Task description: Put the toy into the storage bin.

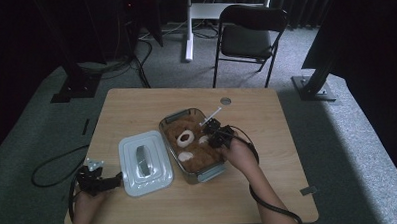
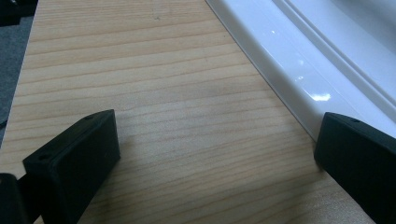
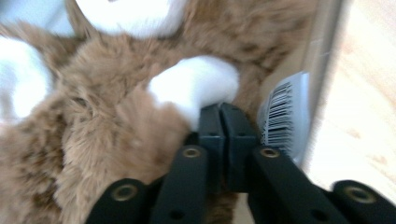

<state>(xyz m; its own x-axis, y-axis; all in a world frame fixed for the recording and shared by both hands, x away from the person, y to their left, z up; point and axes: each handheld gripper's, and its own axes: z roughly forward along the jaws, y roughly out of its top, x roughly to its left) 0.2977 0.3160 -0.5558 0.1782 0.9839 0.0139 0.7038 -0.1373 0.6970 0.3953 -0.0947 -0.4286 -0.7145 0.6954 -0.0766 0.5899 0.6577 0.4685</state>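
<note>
The right tongs [image 3: 219,109] are clenched with their tips meeting against the white paw [image 3: 196,84] of the brown plush toy [image 1: 195,142], which lies in the metal tray [image 1: 208,172] at mid-bench; whether fur is pinched between them I cannot tell. The step looks like tucking the toy down into the tray. The left tongs [image 2: 215,154] rest released on the bench [image 2: 140,70], one jaw just beside the white lid [image 2: 299,60]. Next likely comes fetching that lid, which needs a grasp on its handle.
</note>
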